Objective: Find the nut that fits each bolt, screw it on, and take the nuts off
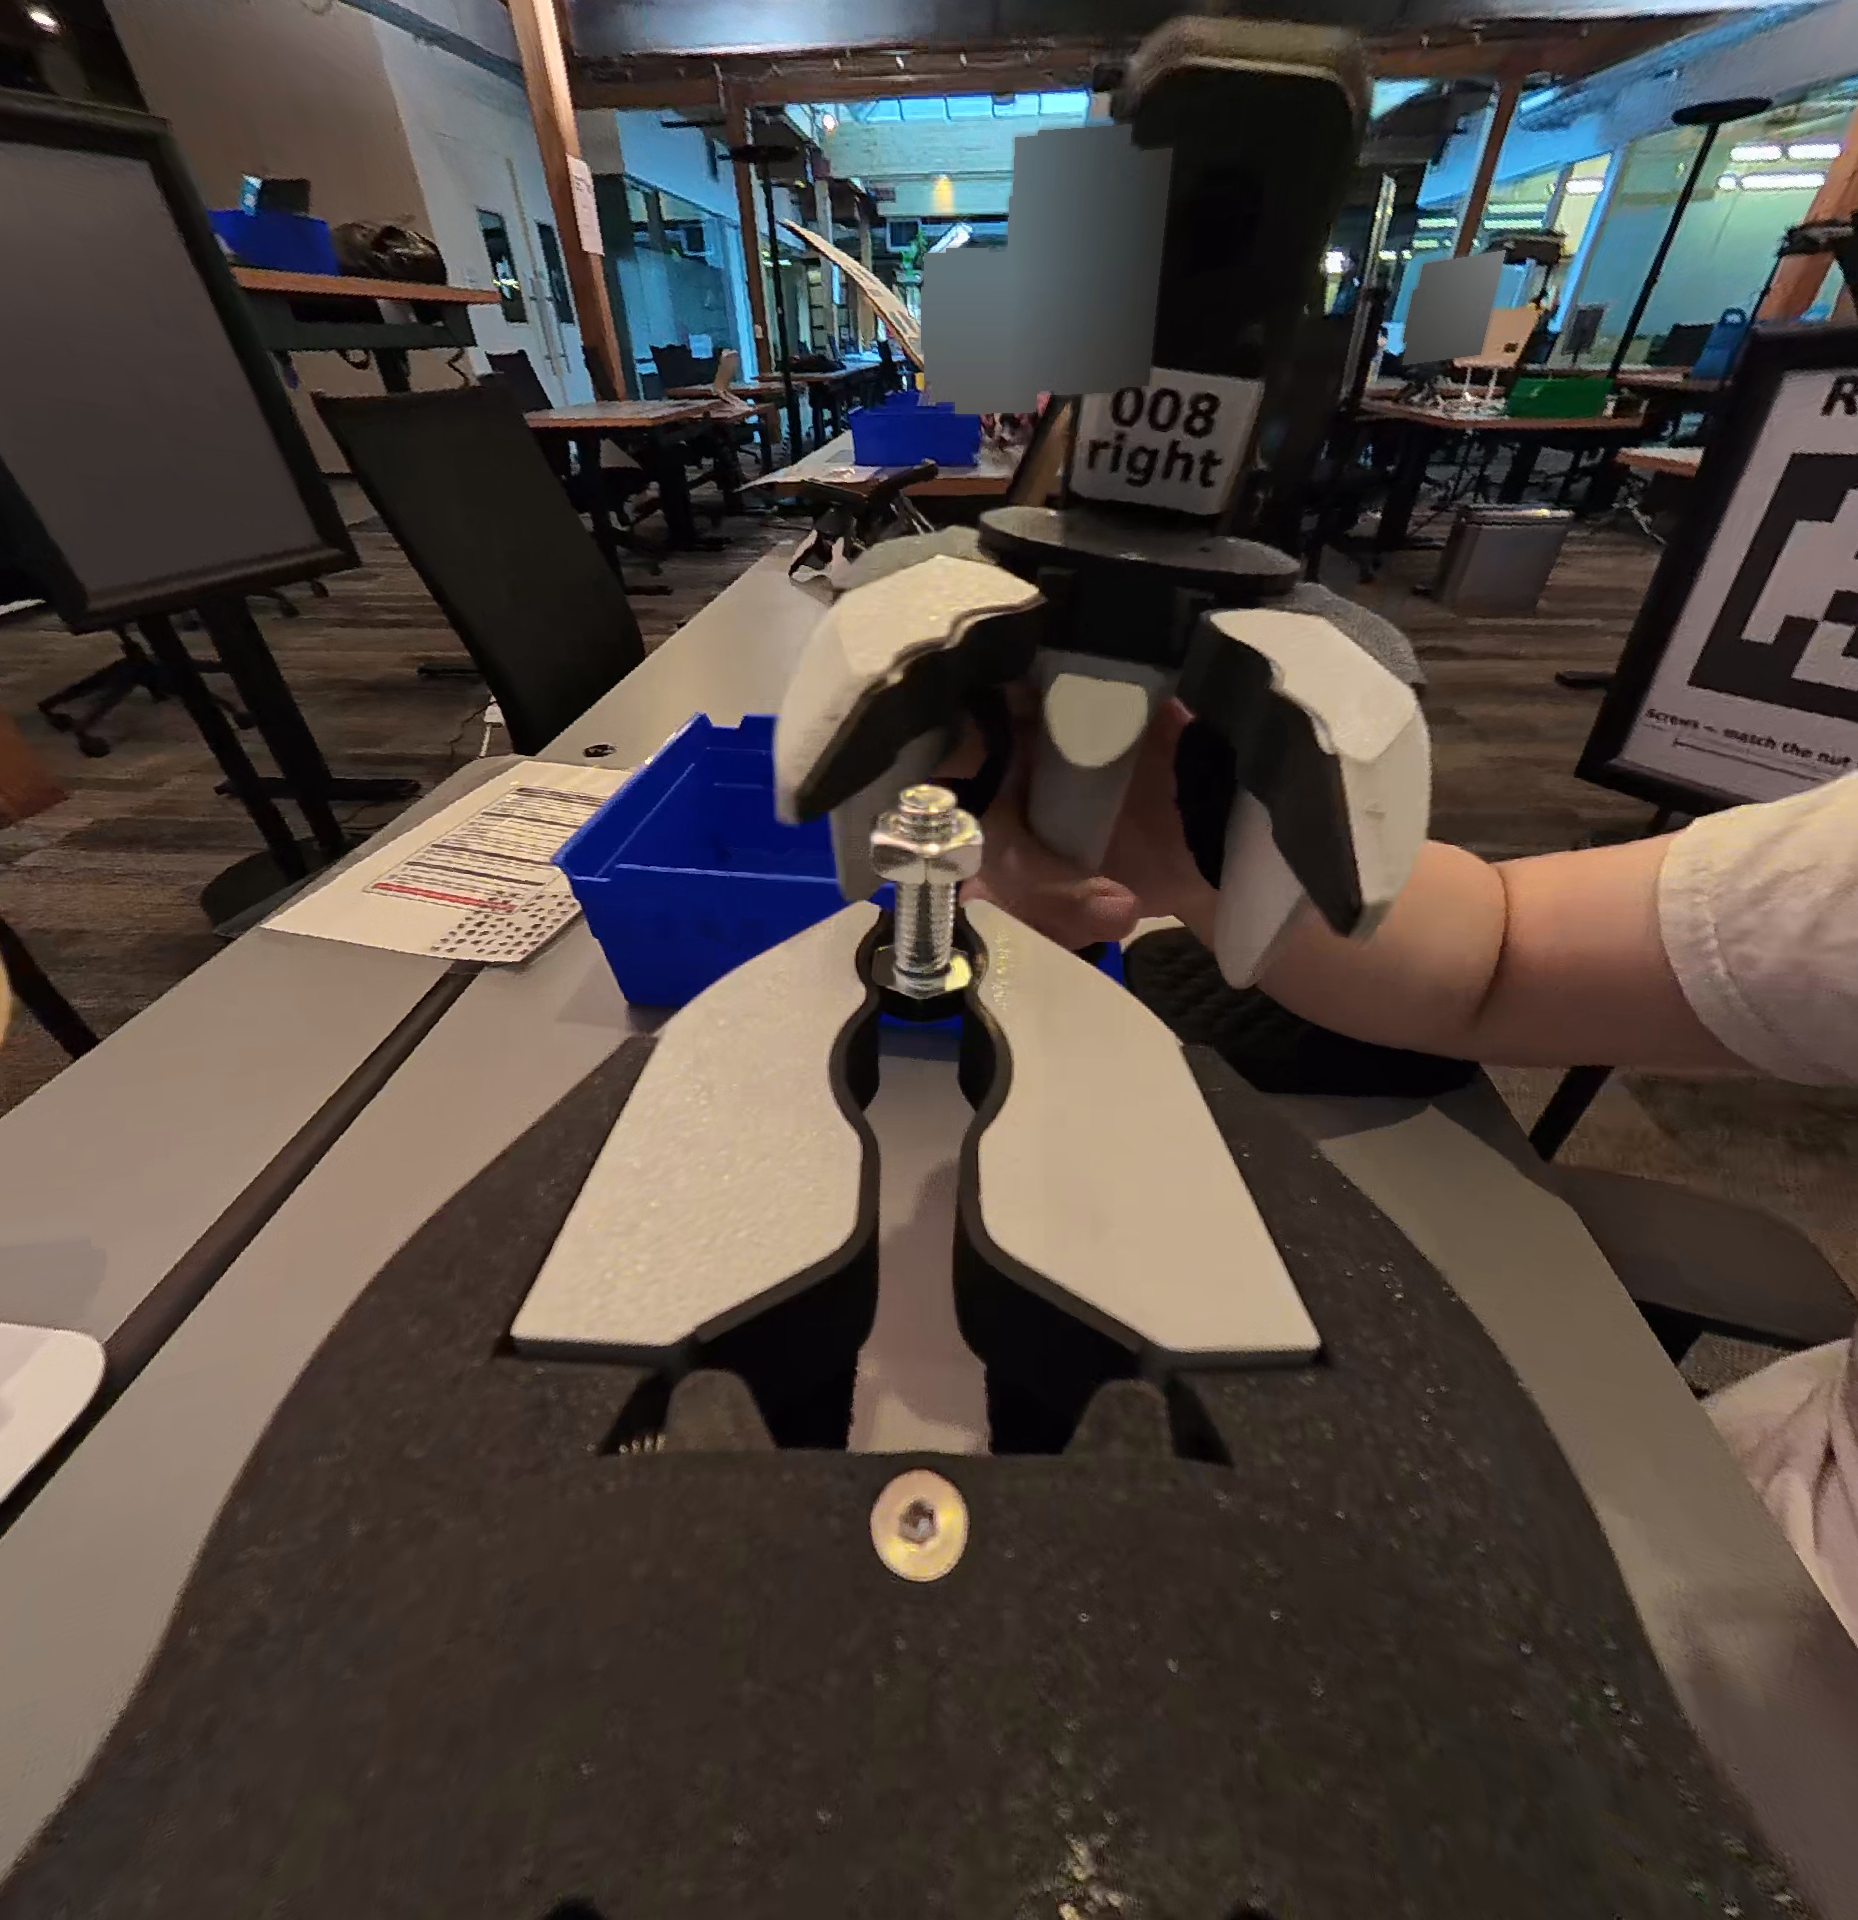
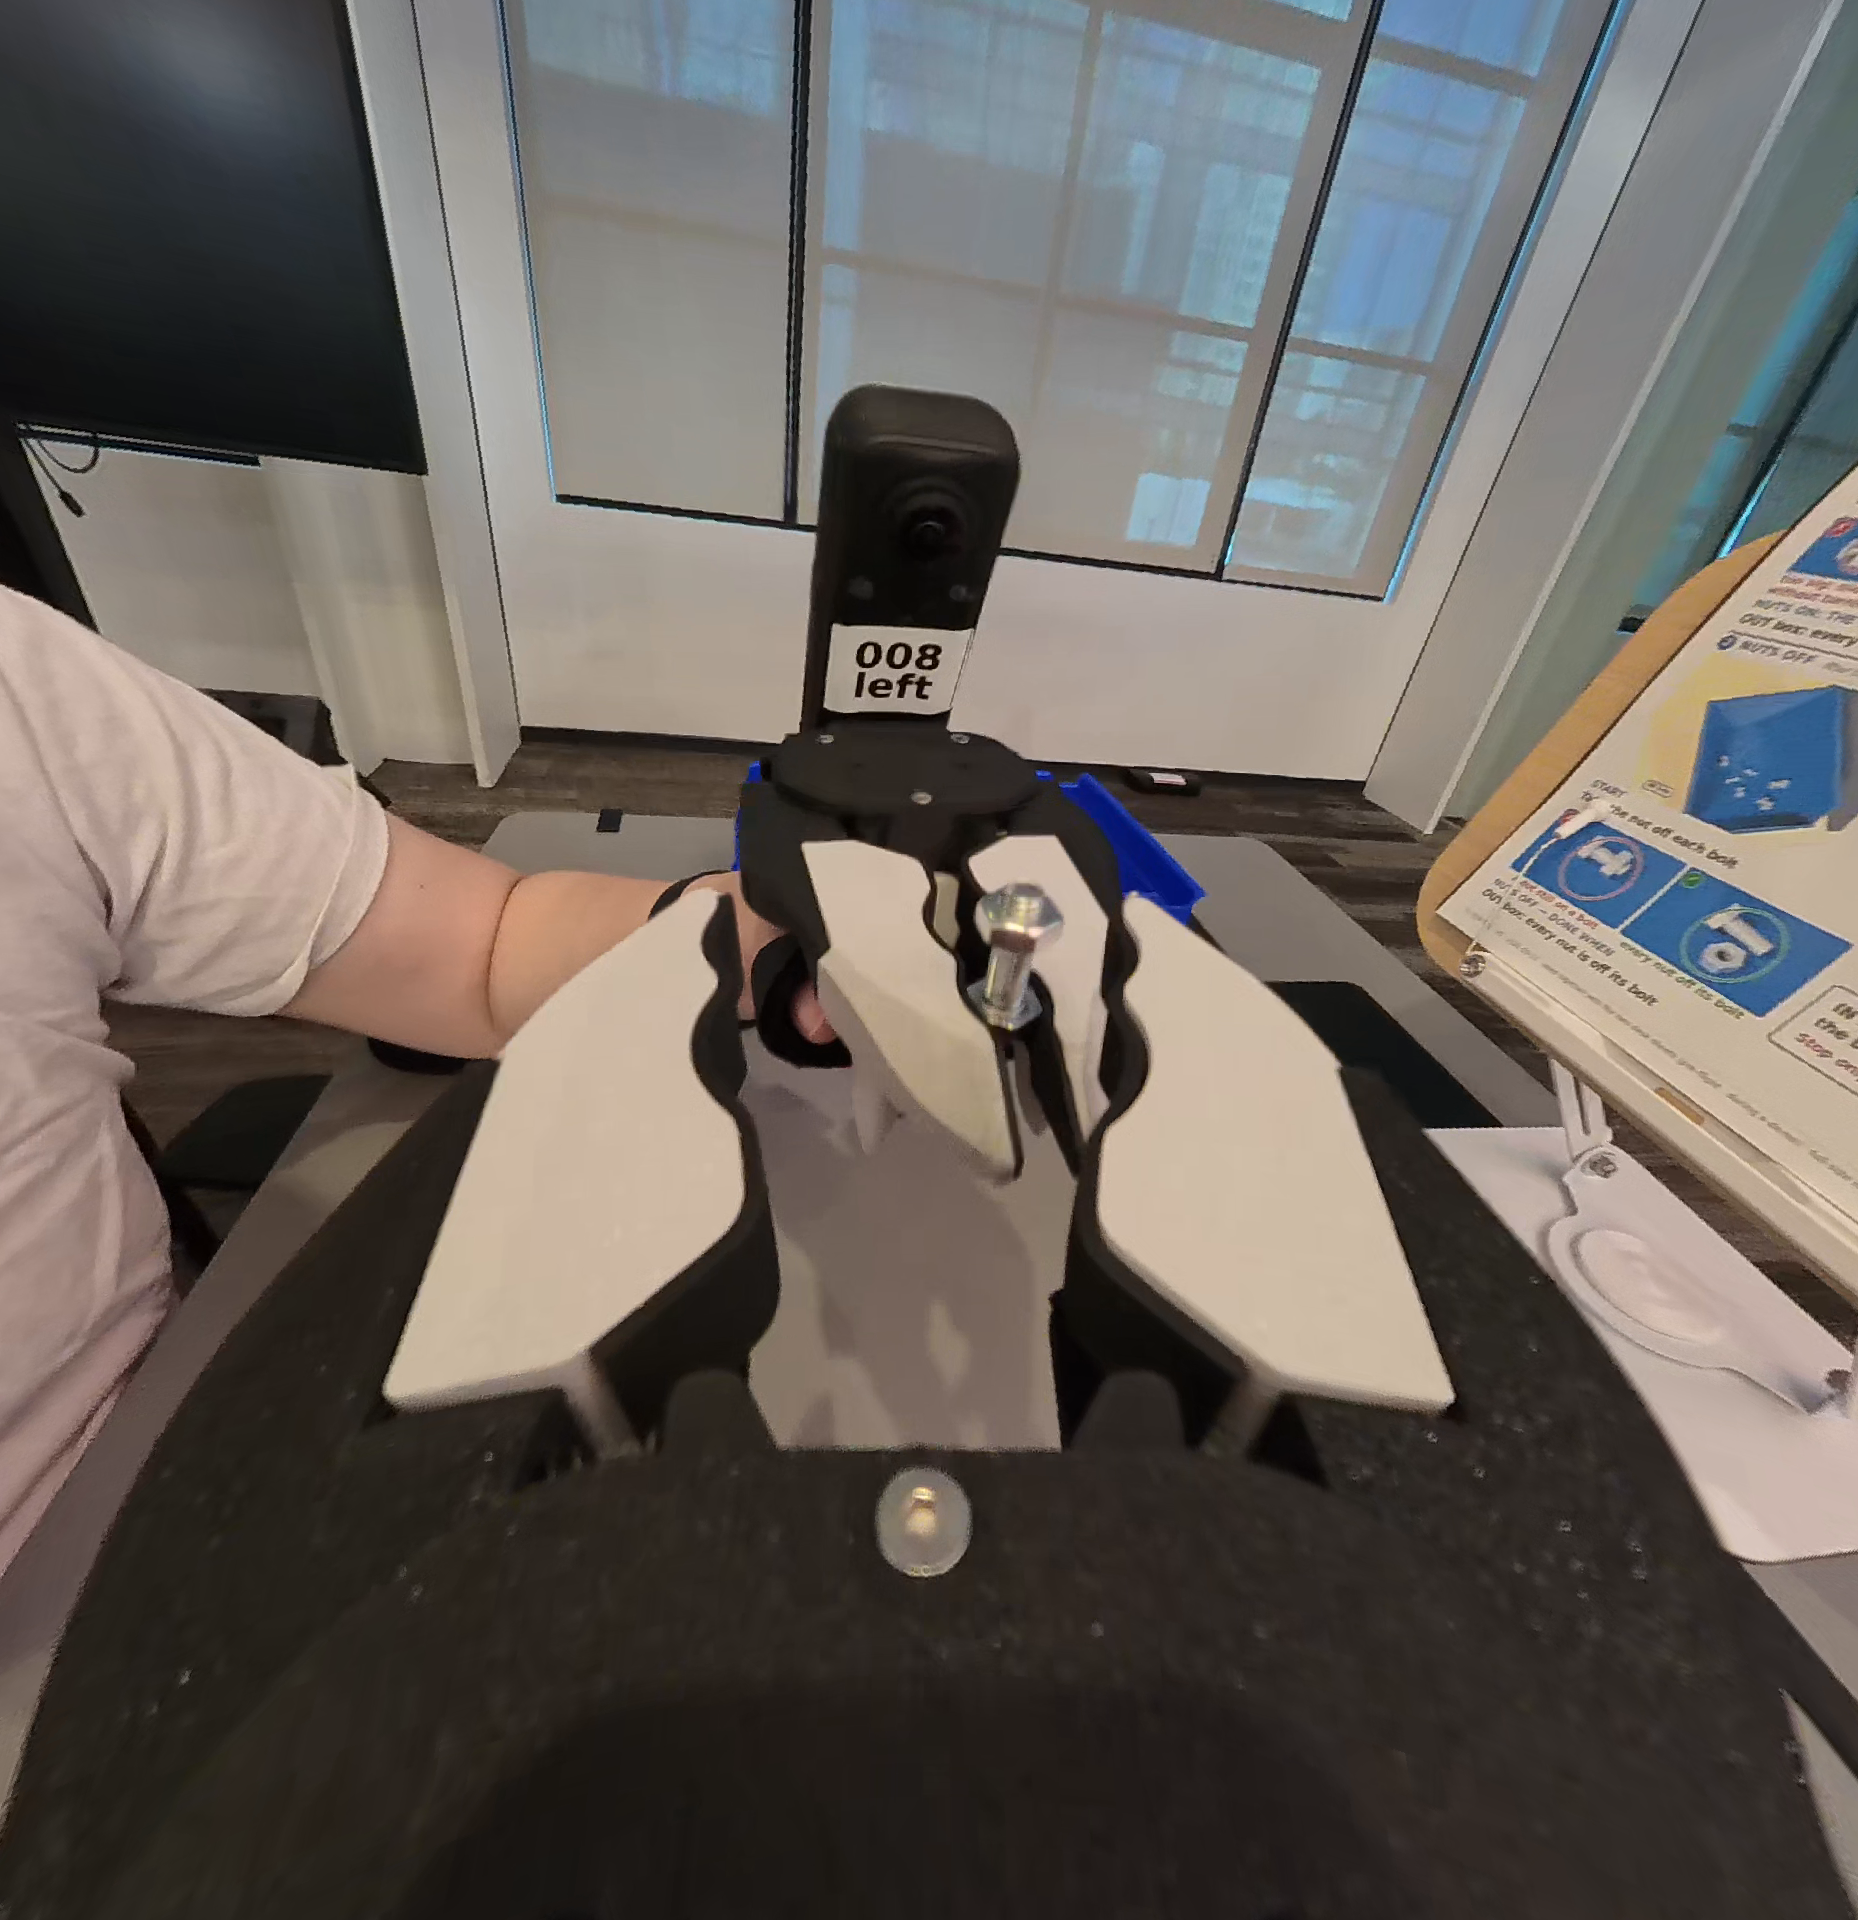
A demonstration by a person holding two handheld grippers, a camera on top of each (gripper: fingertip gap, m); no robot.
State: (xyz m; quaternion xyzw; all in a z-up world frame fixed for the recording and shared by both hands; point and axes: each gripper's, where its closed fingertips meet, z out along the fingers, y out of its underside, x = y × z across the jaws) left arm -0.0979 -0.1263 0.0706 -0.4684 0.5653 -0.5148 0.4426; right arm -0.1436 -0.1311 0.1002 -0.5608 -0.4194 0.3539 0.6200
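Note:
A silver bolt (image 1: pixel 920 925) stands upright, its head clamped in the tip notch of my shut left gripper (image 1: pixel 920 966). A silver hex nut (image 1: pixel 925 847) sits on the thread near the top end. My right gripper (image 1: pixel 1050 894) faces it from above and behind with its jaws wide apart; one of its fingers (image 1: pixel 894 675) is close beside the nut. In the right wrist view my right gripper (image 2: pixel 920 935) is open and empty, and the left gripper (image 2: pixel 1039 1132) holds the bolt (image 2: pixel 1003 966) with the nut (image 2: pixel 1018 914) between my fingers.
A blue bin (image 1: pixel 696 862) stands on the grey table (image 1: pixel 229 1091) just behind the bolt, and shows too in the right wrist view (image 2: pixel 1153 852). A printed sheet (image 1: pixel 478 862) lies left of it. An instruction board (image 2: pixel 1683 831) on a white stand is at the right. A black mat (image 1: pixel 1268 1029) lies under the right hand. Spacing between my two grippers at the tips: around 5 cm.

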